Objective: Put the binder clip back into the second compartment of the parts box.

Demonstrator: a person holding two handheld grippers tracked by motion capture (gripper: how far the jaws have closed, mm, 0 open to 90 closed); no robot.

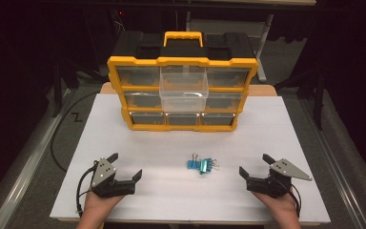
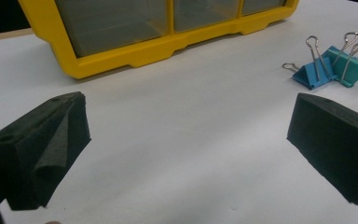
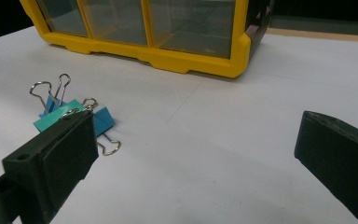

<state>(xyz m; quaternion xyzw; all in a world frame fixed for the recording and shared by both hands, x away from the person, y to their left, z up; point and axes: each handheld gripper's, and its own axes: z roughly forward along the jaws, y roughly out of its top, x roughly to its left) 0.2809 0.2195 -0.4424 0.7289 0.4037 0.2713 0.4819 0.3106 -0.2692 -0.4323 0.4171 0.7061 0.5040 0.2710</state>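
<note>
A yellow and black drawer organiser [image 1: 182, 90] stands upright at the back of the white table [image 1: 190, 143]; its clear middle drawer [image 1: 183, 88] is pulled out. Blue and teal binder clips [image 1: 202, 164] lie in a small cluster on the table in front of it, also seen as the clips [image 2: 332, 65] and the clips [image 3: 70, 116] from each gripper. My left gripper [image 1: 125, 166] rests near the front left, open with nothing between its jaws. My right gripper [image 1: 256, 165] rests near the front right, open and empty too. The clips lie between the two grippers.
The organiser's yellow base [image 2: 158, 46] is close ahead of the left gripper and its corner [image 3: 233, 60] ahead of the right one. A wooden board edge [image 1: 267, 89] shows behind the table. Dark floor and chair legs surround it.
</note>
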